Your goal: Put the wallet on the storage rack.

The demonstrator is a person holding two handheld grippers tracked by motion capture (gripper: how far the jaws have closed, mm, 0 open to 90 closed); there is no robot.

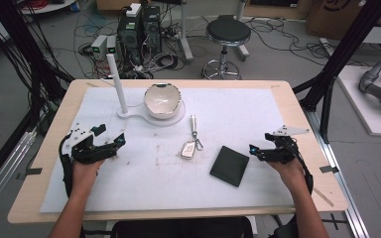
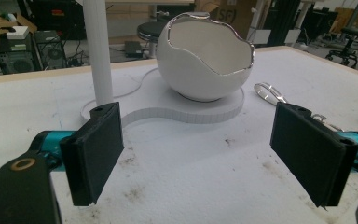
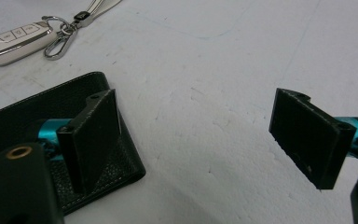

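Count on the white mat (image 1: 144,183): one wallet (image 1: 229,165), one car key (image 1: 189,148) with a strap and clip, one egg-shaped white bowl (image 1: 162,100) sitting on a white stand (image 1: 171,120), one upright white post (image 1: 116,83) rising from that same stand, and two grippers. The left gripper (image 1: 121,141) is hovering at the left side of the mat, its jaws standing wide apart with nothing between them; in the left gripper view the bowl (image 2: 204,56) and post (image 2: 98,51) are lying ahead of the jaws, well apart from them. The right gripper (image 1: 252,149) is sitting at the right side, jaws also wide apart and holding nothing. The black wallet is lying flat just beside the right gripper, toward the mat's centre; in the right gripper view the wallet (image 3: 23,116) is showing under and behind the left-hand jaw, outside the gap. The key (image 3: 16,42) is lying beyond the wallet, near it but not touching.
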